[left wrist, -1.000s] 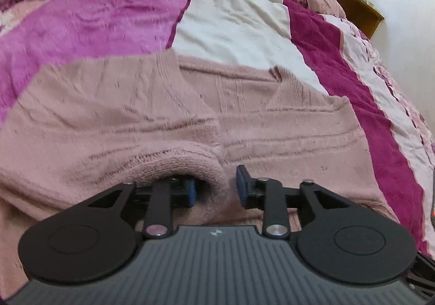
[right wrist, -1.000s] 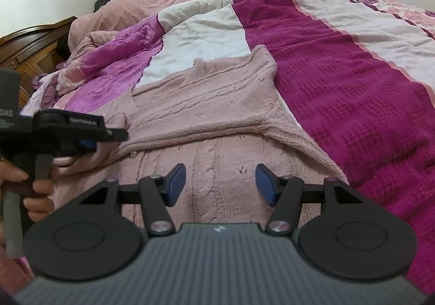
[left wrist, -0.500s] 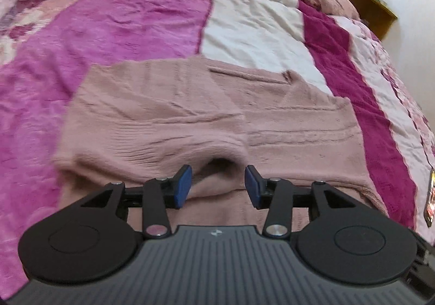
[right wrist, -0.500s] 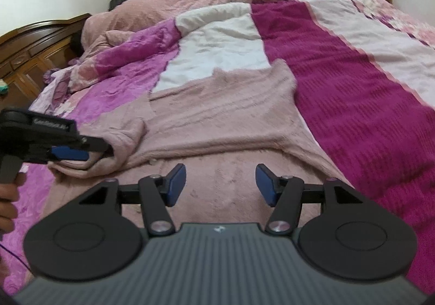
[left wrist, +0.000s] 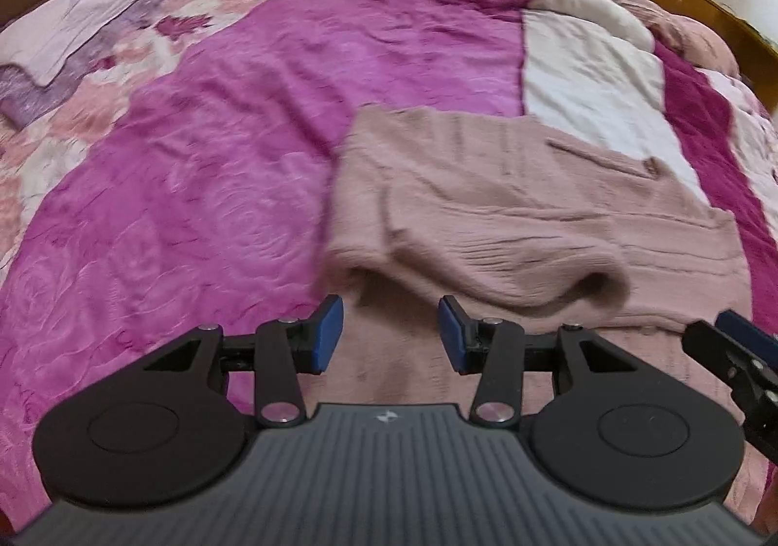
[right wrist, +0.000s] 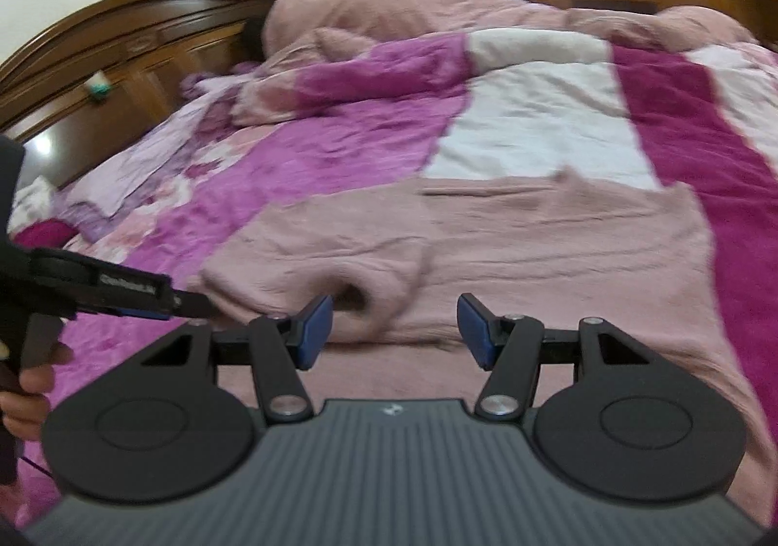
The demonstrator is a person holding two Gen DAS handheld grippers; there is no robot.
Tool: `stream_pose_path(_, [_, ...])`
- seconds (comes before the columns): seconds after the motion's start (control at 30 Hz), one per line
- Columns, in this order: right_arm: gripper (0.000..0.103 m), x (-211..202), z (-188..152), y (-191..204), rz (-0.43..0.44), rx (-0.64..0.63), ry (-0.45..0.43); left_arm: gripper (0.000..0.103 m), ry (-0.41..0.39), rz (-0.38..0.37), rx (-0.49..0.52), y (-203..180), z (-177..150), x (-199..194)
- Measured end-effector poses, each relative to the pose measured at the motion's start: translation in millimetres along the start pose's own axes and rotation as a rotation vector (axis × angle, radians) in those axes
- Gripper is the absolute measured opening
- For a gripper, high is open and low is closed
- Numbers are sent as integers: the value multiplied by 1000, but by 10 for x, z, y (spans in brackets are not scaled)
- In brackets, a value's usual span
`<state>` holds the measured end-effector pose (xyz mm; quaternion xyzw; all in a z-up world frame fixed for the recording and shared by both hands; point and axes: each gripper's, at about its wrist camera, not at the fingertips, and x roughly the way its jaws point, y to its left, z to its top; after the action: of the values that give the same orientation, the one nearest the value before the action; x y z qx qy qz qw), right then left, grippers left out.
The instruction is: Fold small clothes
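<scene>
Sweater [left wrist: 510, 225] just beyond empty jaws

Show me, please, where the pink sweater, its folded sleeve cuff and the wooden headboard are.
pink sweater [left wrist: 559, 215]: left wrist view, middle of the knitted body.
folded sleeve cuff [left wrist: 598, 288]: left wrist view, rounded open end.
wooden headboard [right wrist: 146, 45]: right wrist view, carved upper panel.

Left claw [left wrist: 390, 334] open, empty, above folded pink sweater [left wrist: 510, 225] on quilt [left wrist: 194, 157].
</scene>
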<state>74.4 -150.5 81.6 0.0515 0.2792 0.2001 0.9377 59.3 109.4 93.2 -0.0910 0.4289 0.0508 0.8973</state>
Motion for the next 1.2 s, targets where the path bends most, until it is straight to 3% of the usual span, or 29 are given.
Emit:
stream_pose_path(0.3, [59,492,182,559,139,-112,55,51,31,50,-54,299,-51,106])
stream_pose_path(0.93, [59,1066,140,761,172,-92,173,51,56,69,-95,499,-117,222])
stream_pose_path(1.03, [42,1093,149,740,174,-85,180,51,53,65,-97,495,-120,218])
stream_pose_path(1.1, [21,1113,156,720,162,-79,192,51,51,65,-96,491,-121,212])
stream_pose_path(1.2, [12,1100,177,702,152,-80,186,51,52,63,-98,488,-120,206])
